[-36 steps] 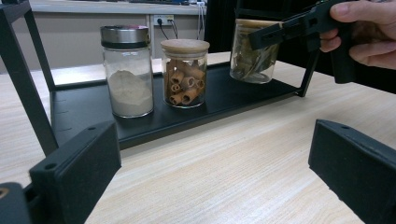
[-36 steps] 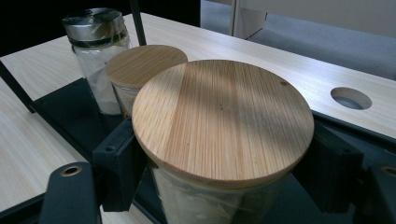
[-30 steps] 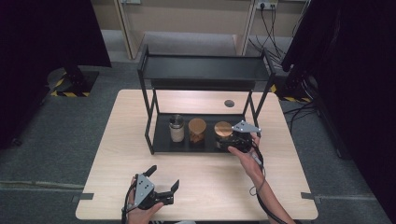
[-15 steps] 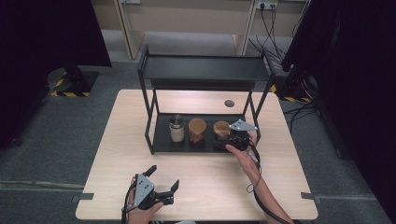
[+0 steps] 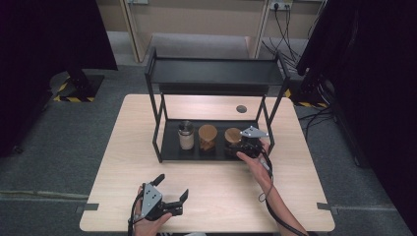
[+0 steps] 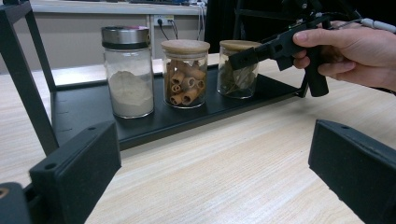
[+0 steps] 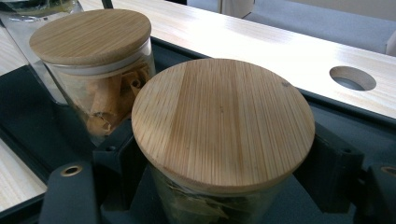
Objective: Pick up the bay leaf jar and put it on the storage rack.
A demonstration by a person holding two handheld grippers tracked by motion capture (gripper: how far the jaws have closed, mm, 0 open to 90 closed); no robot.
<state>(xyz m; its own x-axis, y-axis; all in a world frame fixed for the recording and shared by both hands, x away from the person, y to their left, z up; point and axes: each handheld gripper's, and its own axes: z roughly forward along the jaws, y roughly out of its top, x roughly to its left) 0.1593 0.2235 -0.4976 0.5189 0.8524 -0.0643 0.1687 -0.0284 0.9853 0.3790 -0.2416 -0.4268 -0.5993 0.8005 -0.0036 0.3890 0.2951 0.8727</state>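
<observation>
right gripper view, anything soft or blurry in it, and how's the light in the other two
Right gripper view: the wooden lid is sharp, the jaws at the bottom edge go soft. Left gripper view: the jars are crisp, the near jaws blurred. High view: the table is evenly lit, the side edges fall to black.

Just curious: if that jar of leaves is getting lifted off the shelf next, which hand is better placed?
Right. The right gripper already has its jaws either side of the leaf jar; the left gripper rests open near the table's front edge.
</observation>
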